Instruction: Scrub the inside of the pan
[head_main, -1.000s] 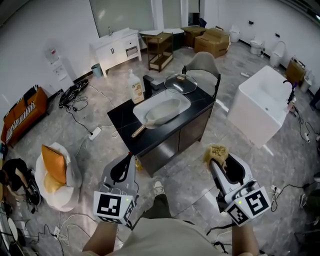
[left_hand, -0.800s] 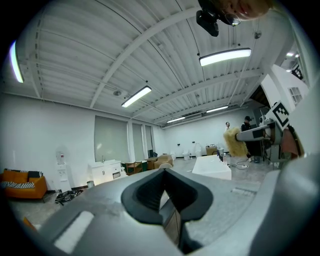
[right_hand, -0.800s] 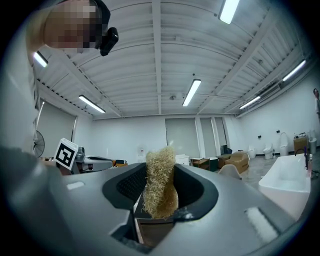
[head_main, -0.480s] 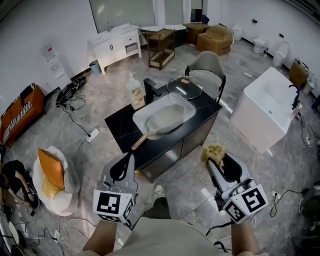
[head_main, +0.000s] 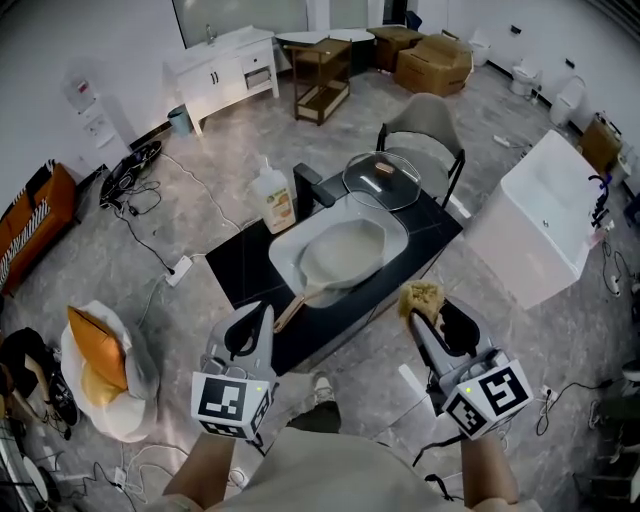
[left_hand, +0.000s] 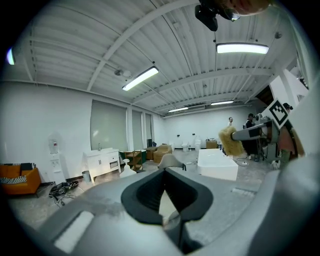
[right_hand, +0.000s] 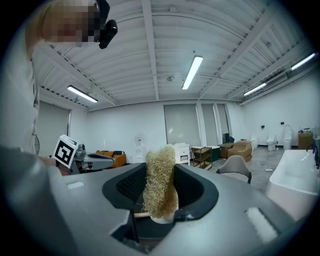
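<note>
Floor (head_main: 205, 190) lies open around the black counter (head_main: 236, 270); pale wooden-handled pan (head_main: 345, 250) in its white sink (head_main: 282, 268). Left hand-held gripper (head_main: 262, 312) closed, empty; right hand-held gripper (head_main: 419, 318) clamps tan fibrous scrubber (head_main: 424, 297) near counter's edge.

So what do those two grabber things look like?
The left gripper and the right gripper match. Both are light grey wedge shapes, and their jaws are lined with black. Each has a white cube printed with black square markers at the back, near the hand. The person wears a light beige top.
</note>
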